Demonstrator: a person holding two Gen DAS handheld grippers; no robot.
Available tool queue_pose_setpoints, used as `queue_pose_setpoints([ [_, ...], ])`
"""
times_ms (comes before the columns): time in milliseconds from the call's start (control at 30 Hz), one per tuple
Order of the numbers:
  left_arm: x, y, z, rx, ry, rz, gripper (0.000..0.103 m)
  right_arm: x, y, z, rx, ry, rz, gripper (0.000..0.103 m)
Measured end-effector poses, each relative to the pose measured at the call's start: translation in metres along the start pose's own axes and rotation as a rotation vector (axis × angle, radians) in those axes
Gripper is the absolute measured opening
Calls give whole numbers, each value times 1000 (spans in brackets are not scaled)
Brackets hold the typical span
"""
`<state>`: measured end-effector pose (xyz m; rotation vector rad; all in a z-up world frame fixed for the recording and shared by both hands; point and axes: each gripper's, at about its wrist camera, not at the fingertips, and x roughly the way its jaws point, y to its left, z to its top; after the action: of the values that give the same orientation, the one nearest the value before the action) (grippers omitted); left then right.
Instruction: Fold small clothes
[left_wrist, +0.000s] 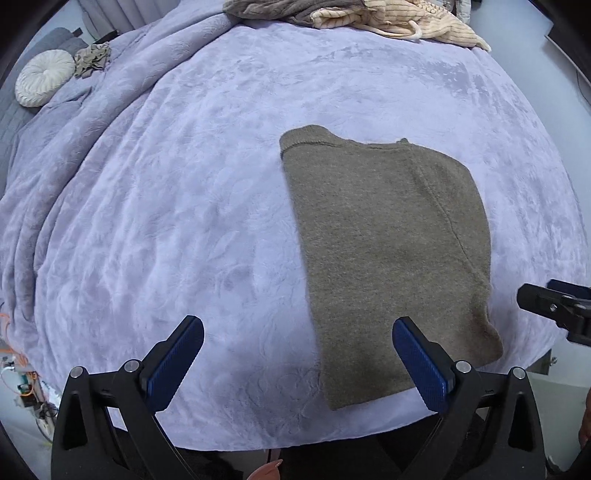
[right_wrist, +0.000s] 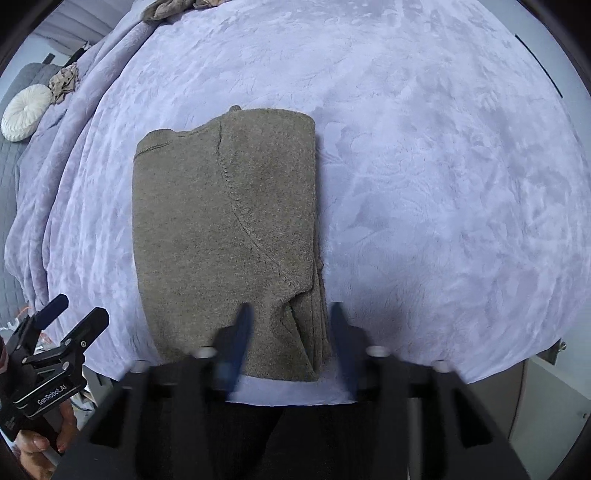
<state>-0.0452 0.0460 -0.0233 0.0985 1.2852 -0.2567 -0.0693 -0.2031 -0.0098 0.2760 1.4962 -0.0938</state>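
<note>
A grey-brown knit sweater lies folded into a long rectangle on the lavender blanket; it also shows in the right wrist view. My left gripper is open and empty, above the sweater's near left edge. My right gripper is open, blurred by motion, with its fingers either side of the sweater's near right corner, holding nothing. The left gripper shows at the lower left of the right wrist view, and the right gripper's tip shows at the right edge of the left wrist view.
A heap of unfolded clothes, brown and cream striped, lies at the far side of the bed. A round white cushion and a crumpled beige cloth lie at the far left. The bed's near edge runs just under the grippers.
</note>
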Motion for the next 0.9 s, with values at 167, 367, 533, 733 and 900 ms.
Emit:
queue_pose_setpoints([
  [167,3,10,2,-64,41,-40,102,-17,21,1,-78,-90,-35,99],
  [367,3,11,-3,-98,77,-48,102,-19,30,1,-104,-80,-46,103],
  [533,-1,8,-4,-98,81,-44,102,-17,31,1,-104,-48,-69,103],
  [733,-3,6,-5,-101,80,-35,102,-18,29,2,-86,-34,-77,103],
  [900,-3,7,-7,-111,89,-39,102,-17,28,1,-76,-28,-73,103],
])
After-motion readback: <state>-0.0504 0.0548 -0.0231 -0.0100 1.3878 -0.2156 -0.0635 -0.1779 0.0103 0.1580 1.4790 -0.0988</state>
